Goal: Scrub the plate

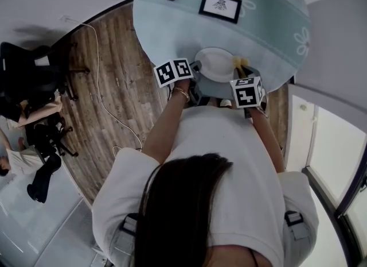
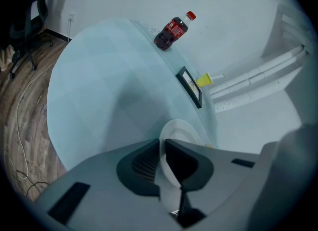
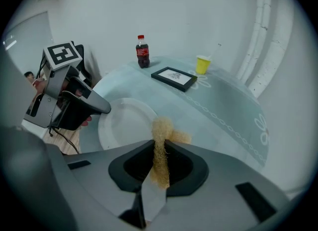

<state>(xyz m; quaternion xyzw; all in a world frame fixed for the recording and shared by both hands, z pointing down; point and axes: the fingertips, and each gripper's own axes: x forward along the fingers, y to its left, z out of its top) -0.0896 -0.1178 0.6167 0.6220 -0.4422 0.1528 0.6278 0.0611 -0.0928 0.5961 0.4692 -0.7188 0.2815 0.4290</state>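
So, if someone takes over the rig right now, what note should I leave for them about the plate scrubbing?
Left gripper: shut on the rim of the white plate, which sits at the near edge of the table.
Right gripper: shut on the yellow scrubber, its tip by the plate's right rim; I cannot tell whether they touch.
Done: plate and scrubber are both gripped.
Left: scrub the plate's surface.
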